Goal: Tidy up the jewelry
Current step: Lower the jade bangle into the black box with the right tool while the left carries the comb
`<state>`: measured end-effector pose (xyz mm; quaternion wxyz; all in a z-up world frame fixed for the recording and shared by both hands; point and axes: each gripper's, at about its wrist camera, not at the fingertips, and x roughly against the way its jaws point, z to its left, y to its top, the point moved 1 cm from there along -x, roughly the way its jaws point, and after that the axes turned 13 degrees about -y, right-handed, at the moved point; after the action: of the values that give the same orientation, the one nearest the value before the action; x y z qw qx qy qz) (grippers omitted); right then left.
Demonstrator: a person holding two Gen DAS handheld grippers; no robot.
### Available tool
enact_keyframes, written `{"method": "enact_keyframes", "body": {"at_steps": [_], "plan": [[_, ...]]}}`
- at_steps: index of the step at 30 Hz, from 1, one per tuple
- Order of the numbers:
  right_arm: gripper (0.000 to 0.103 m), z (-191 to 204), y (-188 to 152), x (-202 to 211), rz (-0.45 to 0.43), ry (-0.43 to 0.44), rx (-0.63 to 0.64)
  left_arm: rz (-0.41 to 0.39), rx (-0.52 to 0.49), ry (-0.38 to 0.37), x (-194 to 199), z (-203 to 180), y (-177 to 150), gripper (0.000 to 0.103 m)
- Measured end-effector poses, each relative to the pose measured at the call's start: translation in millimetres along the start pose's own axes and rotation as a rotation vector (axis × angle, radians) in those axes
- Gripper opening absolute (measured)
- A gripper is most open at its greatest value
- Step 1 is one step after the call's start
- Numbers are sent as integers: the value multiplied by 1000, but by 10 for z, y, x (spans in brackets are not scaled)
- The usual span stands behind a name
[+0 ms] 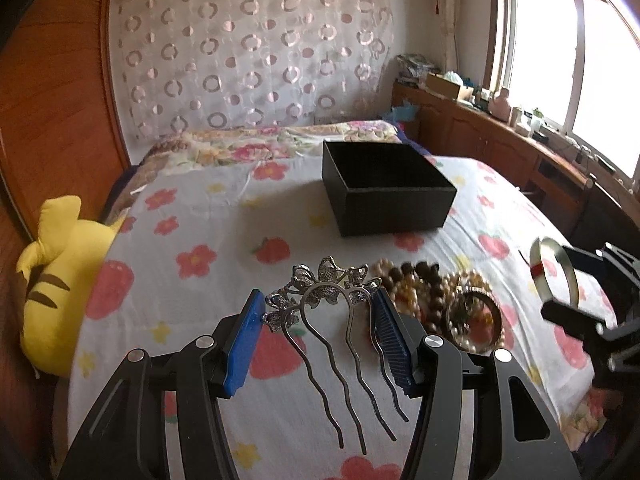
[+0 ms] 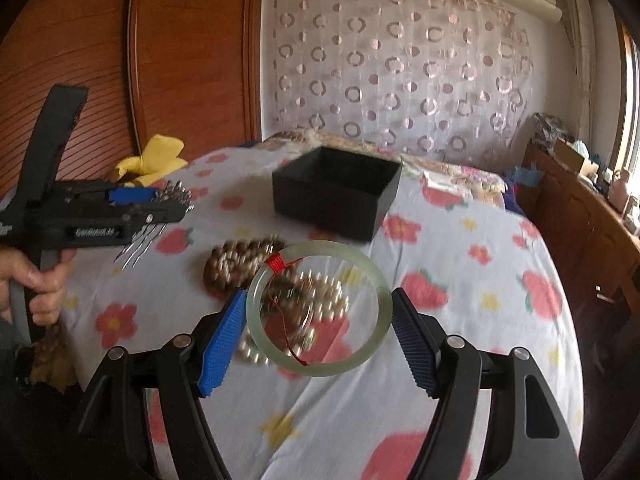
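Taking the open black cardboard box (image 1: 386, 190) on the flower-printed bedsheet (image 1: 208, 216) as the landmark, a yellow plush toy (image 1: 60, 280) lies far to its left at the bed's edge, against the reddish wooden wardrobe (image 1: 48, 120). Nearer than the box and a little to its left, the left gripper (image 1: 318, 336) has its blue pads pressed on a silver butterfly-topped metal hair comb (image 1: 328, 304), whose wavy prongs hang down between the jaws, clear of the sheet. Just in front of the box, between it and both grippers, a heap of brown wooden and pale pearl bead bracelets (image 1: 444, 300) rests on the sheet. To the right of that heap, the right gripper (image 2: 318, 316) clamps a pale green jade bangle (image 2: 318, 308) with a red thread (image 2: 276, 264) knotted on it, held above the beads. A hand (image 2: 36, 284) grips the left tool's handle. Beyond the box hangs a sheer circle-patterned curtain (image 1: 248, 52); to its right runs a cluttered wooden cabinet (image 1: 500, 136).
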<state>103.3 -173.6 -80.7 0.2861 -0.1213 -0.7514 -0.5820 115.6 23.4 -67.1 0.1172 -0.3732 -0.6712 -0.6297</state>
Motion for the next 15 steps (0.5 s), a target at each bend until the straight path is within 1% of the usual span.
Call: {"method": "enact_keyframes", "body": {"at_steps": [3,6,8,15], "plan": [[75,-36,160,-92,-12,-1,7,-21,2,4,36,26,73,53],[75,-55,333,-275,-13,-16,27,-39,3,5,72,42,133,53],[75,-56,413,-401,-4,-35,40,-53,2,4,99,62,179,53],[75,-95,724,-857,28,-41,41,-78,0,6,127,127,291,53]]}}
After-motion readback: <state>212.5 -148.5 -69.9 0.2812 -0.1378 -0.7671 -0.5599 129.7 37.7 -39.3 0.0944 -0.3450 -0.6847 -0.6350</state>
